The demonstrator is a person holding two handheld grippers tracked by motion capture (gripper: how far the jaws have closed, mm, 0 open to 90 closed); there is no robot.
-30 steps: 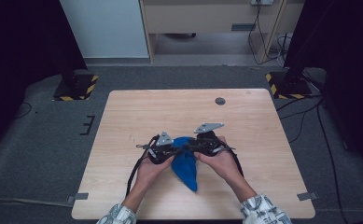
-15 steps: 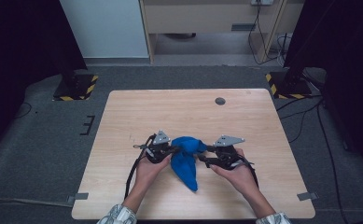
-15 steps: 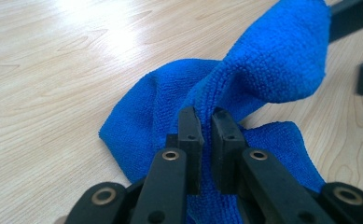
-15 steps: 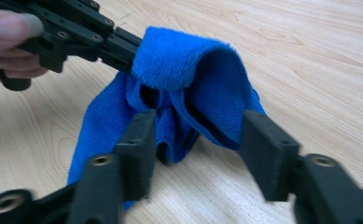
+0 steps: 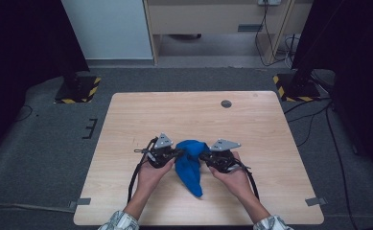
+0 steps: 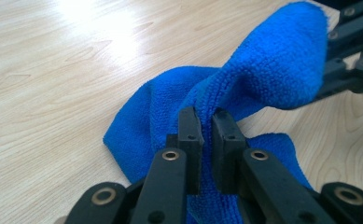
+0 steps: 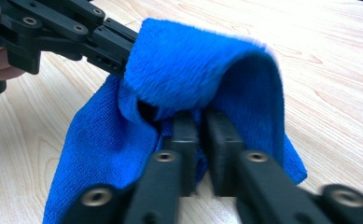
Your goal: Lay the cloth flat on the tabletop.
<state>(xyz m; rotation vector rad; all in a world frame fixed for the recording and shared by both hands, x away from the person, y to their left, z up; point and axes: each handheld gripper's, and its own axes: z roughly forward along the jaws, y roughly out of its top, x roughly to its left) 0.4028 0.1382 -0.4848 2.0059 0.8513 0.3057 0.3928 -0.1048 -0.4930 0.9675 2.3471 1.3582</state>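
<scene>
The cloth lies on the table near the middle of its near edge, between the left gripper and the right gripper, trailing toward that edge. A small round disc sits well behind them, close to the far edge, right of centre.

The high view is dim and soft, with black corners at far left and far right. The table is evenly lit. In the left gripper view, glare whitens the far wood; near jaws blur in both gripper views.
</scene>
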